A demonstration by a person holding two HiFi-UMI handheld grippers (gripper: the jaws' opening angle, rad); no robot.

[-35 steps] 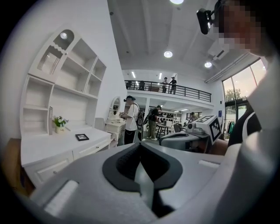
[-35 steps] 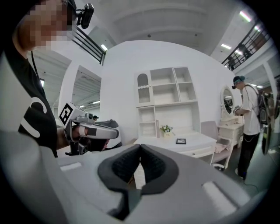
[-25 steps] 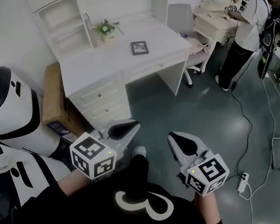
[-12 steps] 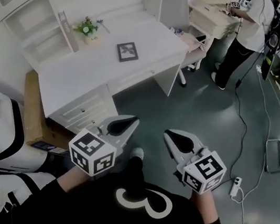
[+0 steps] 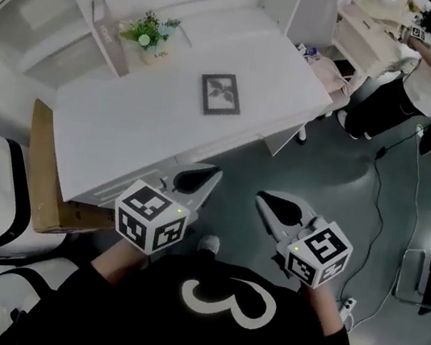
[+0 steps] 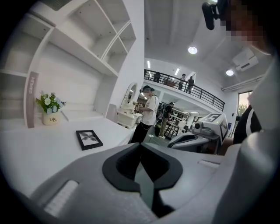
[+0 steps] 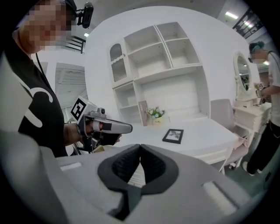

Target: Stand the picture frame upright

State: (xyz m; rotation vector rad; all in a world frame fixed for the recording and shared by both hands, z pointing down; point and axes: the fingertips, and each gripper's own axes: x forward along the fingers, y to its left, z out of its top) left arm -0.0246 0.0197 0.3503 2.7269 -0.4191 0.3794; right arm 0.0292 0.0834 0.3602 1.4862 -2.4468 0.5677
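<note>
White tabletop point(image 5: 123, 136): in front of the person, ahead of both tools.

Left gripper point(image 5: 210, 176) and right gripper point(image 5: 263, 201): held side by side at about the tabletop's near edge. The fingers of each are clenched together with nothing between them.

Picture frame point(image 5: 219, 94): lying flat and face up at mid-tabletop, well apart from both grippers. A small flower pot point(image 5: 146, 36) stands behind it to the left.

Assessment: this is the approach step, and no contact has been made. The next move calls for reaching in over the tabletop, releasing one gripper's fingers, and taking a frame edge to tip it upright.
</note>
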